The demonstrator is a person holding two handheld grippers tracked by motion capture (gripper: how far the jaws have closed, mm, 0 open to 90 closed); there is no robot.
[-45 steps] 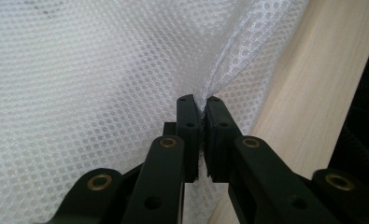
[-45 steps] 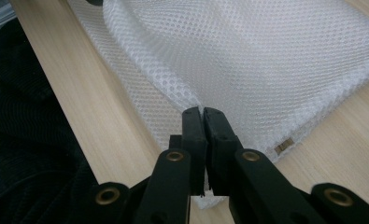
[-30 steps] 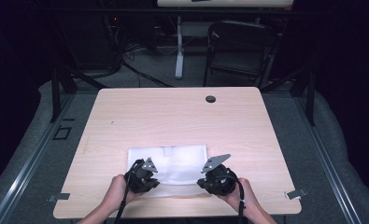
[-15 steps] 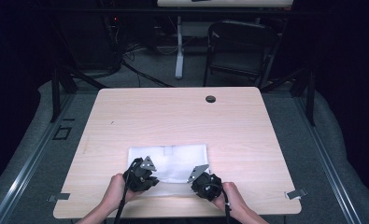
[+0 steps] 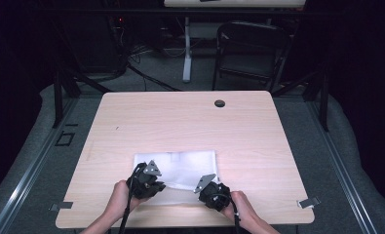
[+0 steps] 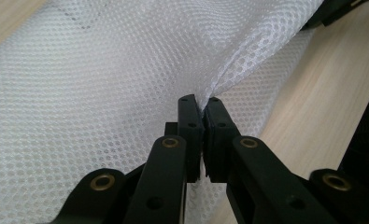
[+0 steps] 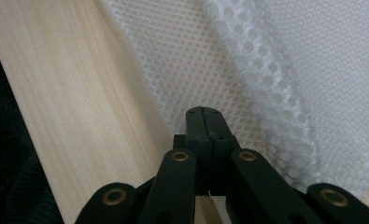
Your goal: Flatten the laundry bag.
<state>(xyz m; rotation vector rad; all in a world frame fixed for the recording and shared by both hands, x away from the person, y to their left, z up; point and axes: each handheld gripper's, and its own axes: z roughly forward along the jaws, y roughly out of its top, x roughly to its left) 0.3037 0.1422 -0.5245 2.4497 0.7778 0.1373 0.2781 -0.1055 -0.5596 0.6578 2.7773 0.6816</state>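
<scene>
White mesh cloth (image 5: 180,173): 1 piece, fine honeycomb weave, spread flat on the near half of the table (image 5: 190,126), its near edge close to my side and roughly centred left to right. In the left gripper view the mesh cloth (image 6: 102,93) is drawn up into a ridge that runs straight into the jaw tips; in the right gripper view the mesh cloth (image 7: 285,70) shows a thicker seamed band running diagonally beside the jaws. Left hand-held gripper (image 5: 146,183): I hold it at the cloth's near left part, and from its own camera the left hand-held gripper (image 6: 201,105) has its 2 black jaws pressed together with a fold of mesh pinched between them. Right hand-held gripper (image 5: 213,192): I hold it at the cloth's near right corner; from its own camera the right hand-held gripper (image 7: 203,114) has its jaws fully together, tips lying over the mesh edge next to bare wood, and I cannot tell whether any fabric is caught between them. Table: light wood top, 1 round dark cable hole (image 5: 220,103) near the far edge. Beyond the table: 1 dark folding chair (image 5: 251,48) on grey floor, well apart from the cloth.
</scene>
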